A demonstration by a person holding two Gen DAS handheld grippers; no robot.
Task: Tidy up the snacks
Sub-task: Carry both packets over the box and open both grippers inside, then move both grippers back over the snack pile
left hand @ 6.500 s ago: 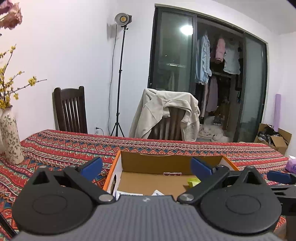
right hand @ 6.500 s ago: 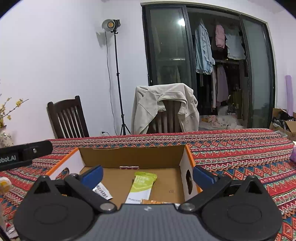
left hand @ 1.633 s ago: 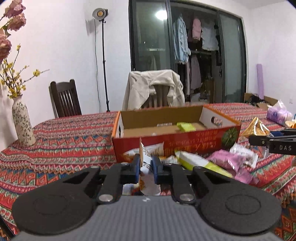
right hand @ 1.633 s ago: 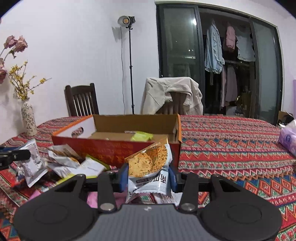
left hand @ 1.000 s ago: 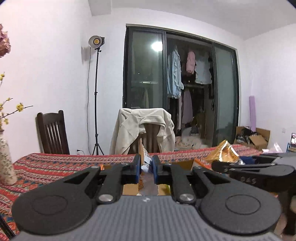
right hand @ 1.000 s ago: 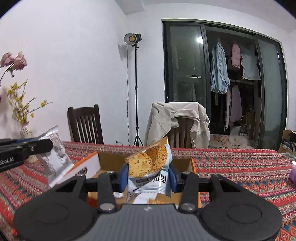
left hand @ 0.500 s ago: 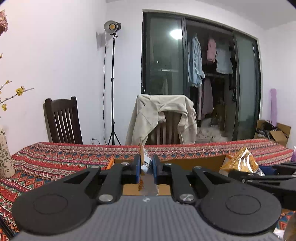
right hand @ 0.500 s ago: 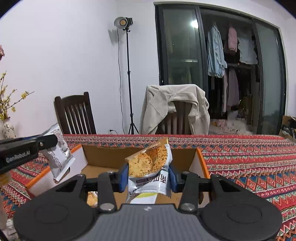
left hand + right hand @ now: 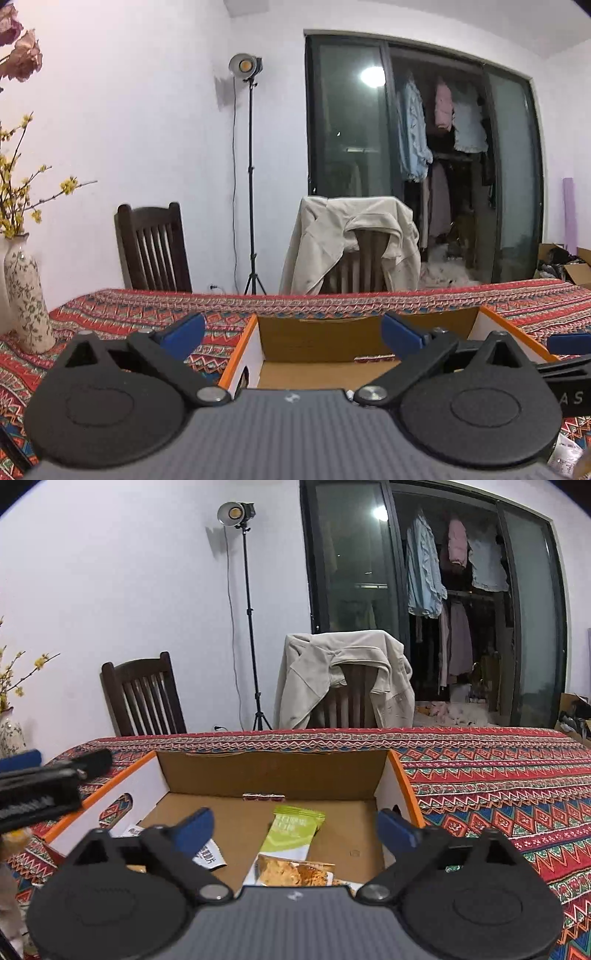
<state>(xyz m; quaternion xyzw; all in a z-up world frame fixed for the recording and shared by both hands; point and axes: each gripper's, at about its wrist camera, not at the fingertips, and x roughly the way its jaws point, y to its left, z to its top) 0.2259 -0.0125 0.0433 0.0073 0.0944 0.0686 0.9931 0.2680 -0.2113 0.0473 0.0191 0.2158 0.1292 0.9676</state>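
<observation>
An open cardboard box with an orange rim point(image 9: 273, 775) stands on the patterned tablecloth; it also shows in the left wrist view point(image 9: 365, 336). My right gripper point(image 9: 295, 829) is open and empty above the box. Below it lie a green snack packet point(image 9: 291, 830), an orange cracker packet point(image 9: 291, 873) and a white packet point(image 9: 207, 854). My left gripper point(image 9: 293, 334) is open and empty over the box's left end. Its blurred body shows at the left of the right wrist view point(image 9: 40, 782).
A flowered vase point(image 9: 26, 291) stands on the table at the left. Two chairs, one draped with a beige jacket point(image 9: 351, 243), stand behind the table beside a light stand point(image 9: 251, 177). A white packet point(image 9: 565, 454) lies at the lower right.
Both grippers have opened and let go of their packets. The cracker packet now lies in the box below my right gripper. The left gripper's white packet is out of its view.
</observation>
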